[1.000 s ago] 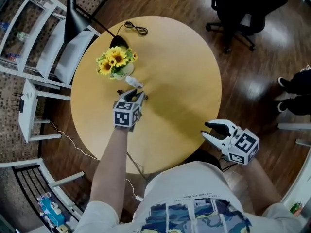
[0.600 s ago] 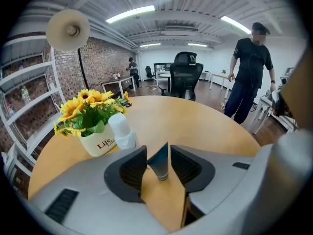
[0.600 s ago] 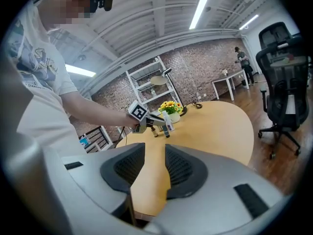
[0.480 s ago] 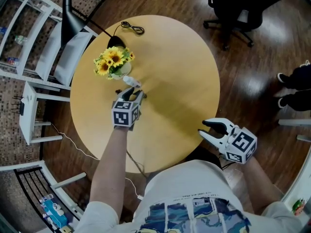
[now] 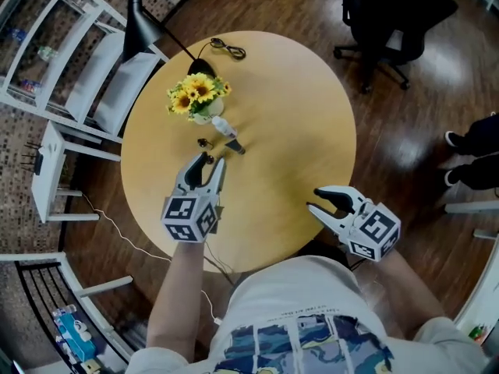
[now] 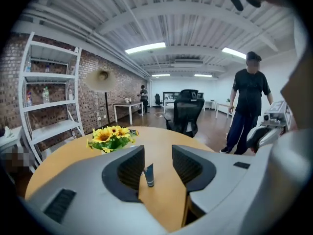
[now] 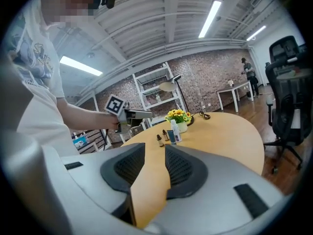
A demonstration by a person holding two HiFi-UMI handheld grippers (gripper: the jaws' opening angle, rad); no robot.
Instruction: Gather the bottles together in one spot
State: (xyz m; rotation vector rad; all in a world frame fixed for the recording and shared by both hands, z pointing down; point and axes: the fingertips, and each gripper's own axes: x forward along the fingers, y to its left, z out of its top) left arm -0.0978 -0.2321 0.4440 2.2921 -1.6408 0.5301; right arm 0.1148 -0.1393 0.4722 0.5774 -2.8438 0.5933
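Note:
On the round wooden table (image 5: 296, 115) the bottles stand close together beside a pot of sunflowers (image 5: 199, 96): a white bottle (image 5: 222, 125), a dark blue tube (image 5: 235, 147) and small brown dropper bottles (image 5: 203, 142). My left gripper (image 5: 210, 162) hovers just short of them; its jaws have just been opening and nothing is between them. In the left gripper view the blue tube (image 6: 149, 175) stands upright on the table well beyond the jaws. My right gripper (image 5: 314, 199) is open and empty over the table's near right edge. From there the cluster (image 7: 168, 136) shows far ahead.
A black cable (image 5: 226, 49) lies at the table's far edge, beside a floor lamp (image 5: 140, 18). White shelving (image 5: 47, 61) stands to the left and a black office chair (image 5: 390, 14) at the far right. A person (image 6: 249, 106) stands beyond the table.
My left gripper has drawn back from the bottles toward me and risen, leaving the blue tube standing on the table. The right gripper has shifted slightly toward the table.

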